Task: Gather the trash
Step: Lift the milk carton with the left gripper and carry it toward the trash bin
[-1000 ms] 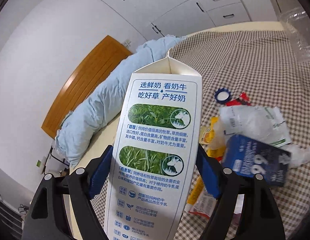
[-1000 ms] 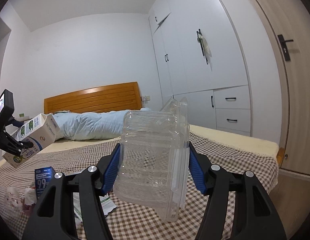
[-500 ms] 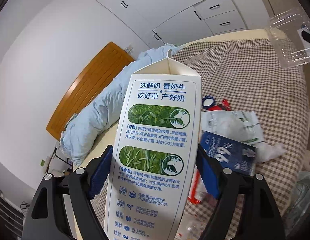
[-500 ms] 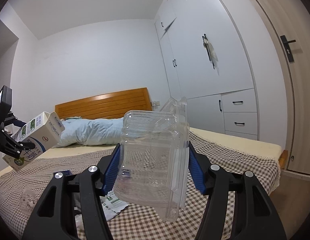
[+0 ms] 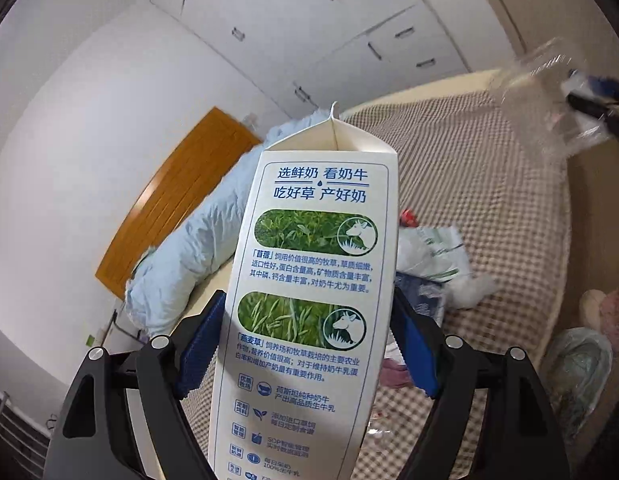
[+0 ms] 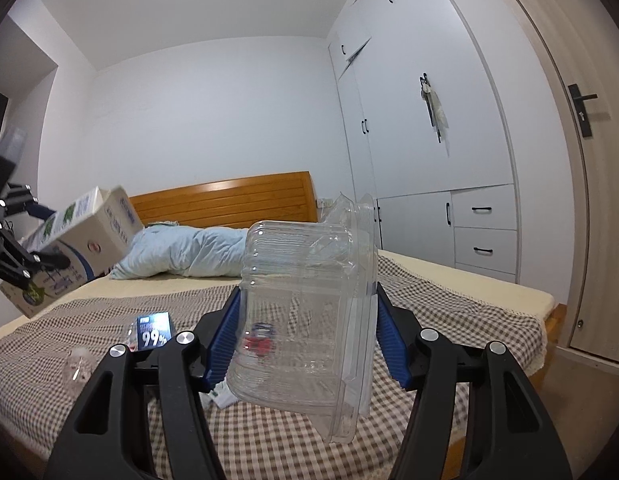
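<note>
A white milk carton (image 5: 317, 280) with blue print and green grass pictures stands up between the blue pads of my left gripper (image 5: 305, 344), which is shut on it. In the right wrist view the same carton (image 6: 81, 248) hangs tilted over the bed's left side. My right gripper (image 6: 307, 338) is shut on a clear plastic clamshell box (image 6: 305, 300), held above the checked bed cover (image 6: 449, 312). That box (image 5: 541, 96) shows blurred at the upper right of the left wrist view.
Loose trash lies on the bed: a dark blue "99%" carton (image 6: 154, 330), a white wrapper (image 5: 433, 252), a small clear bottle (image 6: 75, 364). A pale blue quilt (image 6: 189, 252) lies by the wooden headboard (image 6: 229, 200). A translucent bag (image 5: 577, 364) sits on the floor. White wardrobes (image 6: 429, 140) stand to the right.
My left gripper has pulled back and up with the carton, so the bed's trash looks smaller and the floor bag has come into view. My right gripper has shifted with the clamshell still held.
</note>
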The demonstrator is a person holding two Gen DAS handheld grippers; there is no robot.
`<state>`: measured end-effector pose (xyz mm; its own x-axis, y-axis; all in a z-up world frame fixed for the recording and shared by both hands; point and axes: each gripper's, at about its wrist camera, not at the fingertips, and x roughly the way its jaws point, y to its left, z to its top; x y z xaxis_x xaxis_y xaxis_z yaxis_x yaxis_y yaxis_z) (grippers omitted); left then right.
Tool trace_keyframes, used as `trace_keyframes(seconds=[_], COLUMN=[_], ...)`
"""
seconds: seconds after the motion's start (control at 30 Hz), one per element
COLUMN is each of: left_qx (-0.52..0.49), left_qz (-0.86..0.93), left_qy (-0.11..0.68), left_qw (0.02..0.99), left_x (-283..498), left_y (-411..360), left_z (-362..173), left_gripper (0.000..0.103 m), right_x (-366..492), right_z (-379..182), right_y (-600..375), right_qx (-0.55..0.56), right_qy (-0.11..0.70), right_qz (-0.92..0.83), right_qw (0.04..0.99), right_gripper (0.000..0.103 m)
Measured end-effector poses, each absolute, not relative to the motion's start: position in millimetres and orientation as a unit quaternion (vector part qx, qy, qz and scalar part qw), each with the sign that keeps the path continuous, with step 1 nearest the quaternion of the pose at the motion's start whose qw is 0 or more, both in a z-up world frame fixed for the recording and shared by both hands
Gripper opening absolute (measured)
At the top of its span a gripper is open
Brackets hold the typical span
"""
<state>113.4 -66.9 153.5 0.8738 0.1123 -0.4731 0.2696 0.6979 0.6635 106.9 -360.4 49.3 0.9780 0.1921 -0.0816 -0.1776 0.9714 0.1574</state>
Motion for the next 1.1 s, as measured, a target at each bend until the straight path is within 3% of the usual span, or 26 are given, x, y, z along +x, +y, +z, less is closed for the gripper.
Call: trace_keyframes(seconds=[0.43,1.1], left_qx=[0.372,0.339], left_qz=[-0.083,-0.159], left_qy=[0.227,0.237], left_qw=[0.896,0.896], left_x=[44.7,-5.4], left_y=[-84.1,-91.0], left_z=[147.0,82.5], left_gripper=[0.077,0.077], right_x=[73.8,32.3], right_z=[41.5,14.8], right_y=[-372.4,-375.7], right_qx=[0.063,0.028], right_qy=[0.067,0.098], right_qz=[0.103,0.104], right_qw=[0.990,0.989], right_gripper=[0.060,0.060])
